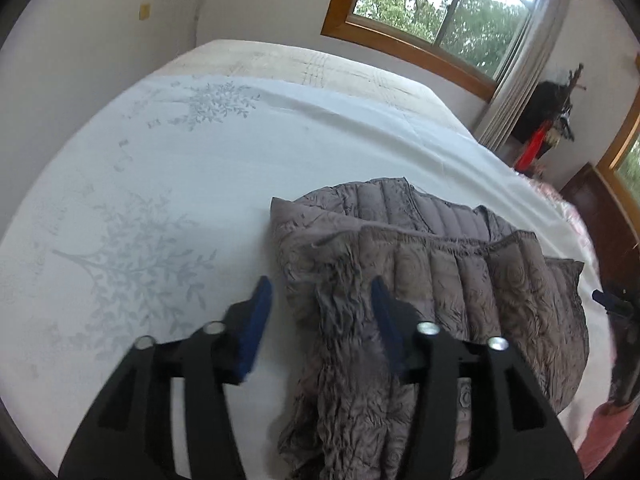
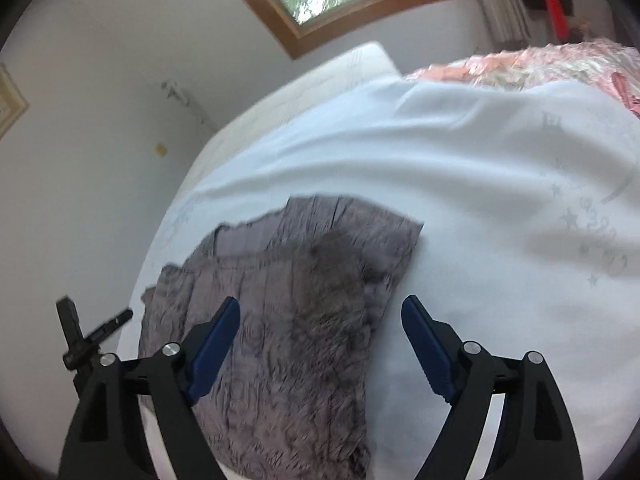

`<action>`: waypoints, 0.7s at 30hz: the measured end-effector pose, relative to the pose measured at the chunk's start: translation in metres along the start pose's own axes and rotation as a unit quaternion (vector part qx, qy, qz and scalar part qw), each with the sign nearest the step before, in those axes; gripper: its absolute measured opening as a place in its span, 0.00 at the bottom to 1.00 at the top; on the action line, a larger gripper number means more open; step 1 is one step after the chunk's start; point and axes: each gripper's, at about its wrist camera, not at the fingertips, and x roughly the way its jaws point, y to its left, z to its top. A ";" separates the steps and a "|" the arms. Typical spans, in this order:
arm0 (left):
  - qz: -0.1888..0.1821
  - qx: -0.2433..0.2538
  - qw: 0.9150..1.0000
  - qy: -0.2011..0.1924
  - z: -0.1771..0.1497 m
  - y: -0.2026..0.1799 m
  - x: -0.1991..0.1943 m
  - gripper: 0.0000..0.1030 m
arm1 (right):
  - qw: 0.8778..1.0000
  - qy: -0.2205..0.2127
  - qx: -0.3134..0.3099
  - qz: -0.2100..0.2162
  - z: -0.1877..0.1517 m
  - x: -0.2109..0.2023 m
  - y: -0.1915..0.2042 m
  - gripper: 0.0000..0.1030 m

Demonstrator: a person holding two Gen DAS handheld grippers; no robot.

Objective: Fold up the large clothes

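A grey-brown quilted jacket (image 1: 440, 272) lies folded in layers on the white bed sheet (image 1: 168, 168). In the left wrist view, my left gripper (image 1: 322, 286) is open over the jacket's near left edge. Crumpled cloth lies below the gap and the blue pads (image 1: 256, 320) do not press on it. In the right wrist view, my right gripper (image 2: 320, 304) stands wide open above the jacket's (image 2: 288, 280) right edge, with nothing clamped. A dark part of the right gripper (image 1: 612, 300) shows at the left wrist view's far right. The left gripper (image 2: 76, 332) shows at the right wrist view's lower left.
The sheet (image 2: 460, 184) with its pale leaf print spreads wide around the jacket. A pink quilt (image 2: 520, 64) lies at the bed's far side. White walls, a wood-framed window (image 1: 440, 4), a curtain (image 1: 516, 92) and dark wooden furniture (image 1: 600, 208) border the bed.
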 end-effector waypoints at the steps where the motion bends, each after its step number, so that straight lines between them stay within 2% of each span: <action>1: 0.004 0.004 1.000 0.005 -0.001 -0.002 0.001 0.60 | 1.000 0.007 0.002 -0.003 -0.001 0.004 0.000 0.80; 4: 0.013 0.022 0.999 0.032 -0.005 -0.009 0.014 0.62 | 0.999 0.044 -0.005 -0.026 -0.005 0.030 -0.001 0.78; 6: 0.010 0.027 0.998 0.049 -0.009 -0.010 0.023 0.63 | 0.998 0.062 -0.008 -0.030 -0.009 0.043 -0.001 0.71; 7: 0.008 0.027 0.998 0.055 -0.010 -0.010 0.026 0.63 | 0.997 0.070 -0.013 -0.029 -0.011 0.049 0.001 0.62; 8: 0.001 0.025 0.998 0.065 -0.013 -0.009 0.032 0.58 | 0.996 0.076 -0.021 -0.030 -0.013 0.054 0.004 0.47; 9: -0.007 0.024 0.997 0.071 -0.015 -0.009 0.037 0.49 | 0.996 0.078 -0.029 -0.033 -0.015 0.057 0.007 0.40; 10: -0.021 0.023 0.997 0.076 -0.016 -0.009 0.039 0.27 | 0.995 0.075 -0.037 -0.044 -0.016 0.057 0.009 0.31; 11: -0.037 0.022 0.996 0.079 -0.017 -0.010 0.039 0.16 | 0.995 0.065 -0.051 -0.063 -0.017 0.054 0.014 0.23; 13: -0.037 0.033 0.997 0.063 -0.017 -0.015 0.031 0.11 | 0.995 0.051 -0.067 -0.060 -0.017 0.045 0.022 0.16; 14: -0.033 0.042 0.998 0.042 -0.016 -0.019 0.021 0.10 | 0.995 0.044 -0.072 -0.059 -0.017 0.039 0.025 0.14; 17: -0.045 0.040 0.998 -0.019 -0.012 -0.024 -0.011 0.09 | 0.994 0.002 -0.090 -0.055 -0.016 0.012 0.035 0.13; 20: -0.049 0.032 0.995 -0.082 -0.007 -0.025 -0.042 0.08 | 0.995 -0.036 -0.084 -0.043 -0.012 -0.010 0.040 0.13; 21: -0.050 0.026 0.994 -0.092 -0.004 -0.025 -0.048 0.08 | 0.995 -0.042 -0.082 -0.041 -0.010 -0.013 0.042 0.13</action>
